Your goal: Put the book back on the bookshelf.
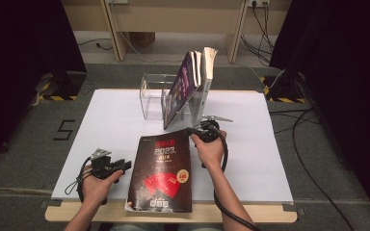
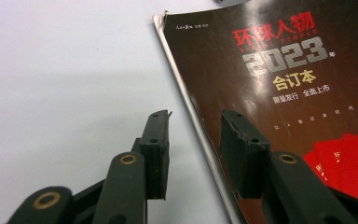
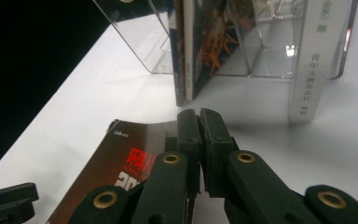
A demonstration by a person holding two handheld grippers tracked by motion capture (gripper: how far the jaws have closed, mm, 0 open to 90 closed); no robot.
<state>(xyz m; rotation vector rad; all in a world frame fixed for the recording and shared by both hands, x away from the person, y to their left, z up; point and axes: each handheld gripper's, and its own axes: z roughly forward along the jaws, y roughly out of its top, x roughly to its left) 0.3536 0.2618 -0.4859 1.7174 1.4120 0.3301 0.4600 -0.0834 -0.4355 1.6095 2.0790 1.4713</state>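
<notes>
A dark magazine [image 1: 161, 168] with red and silver lettering lies on the white table top [image 1: 111, 120], near its front edge. My right gripper [image 1: 195, 132] is at the magazine's far right corner. In the right gripper view its jaws [image 3: 199, 116] are pressed together, with the magazine's [image 3: 116, 158] far edge running into them. My left gripper [image 1: 123, 166] sits at the magazine's left edge. In the left gripper view it [image 2: 193, 140] stands open, one jaw over the bare table and the other over the cover [image 2: 284, 70].
A clear acrylic book stand [image 1: 151, 96] stands at the back of the table. A purple-covered book [image 1: 185, 82] leans in it and a white-spined book [image 1: 207, 72] stands upright beside it. Cables lie on the floor at the right.
</notes>
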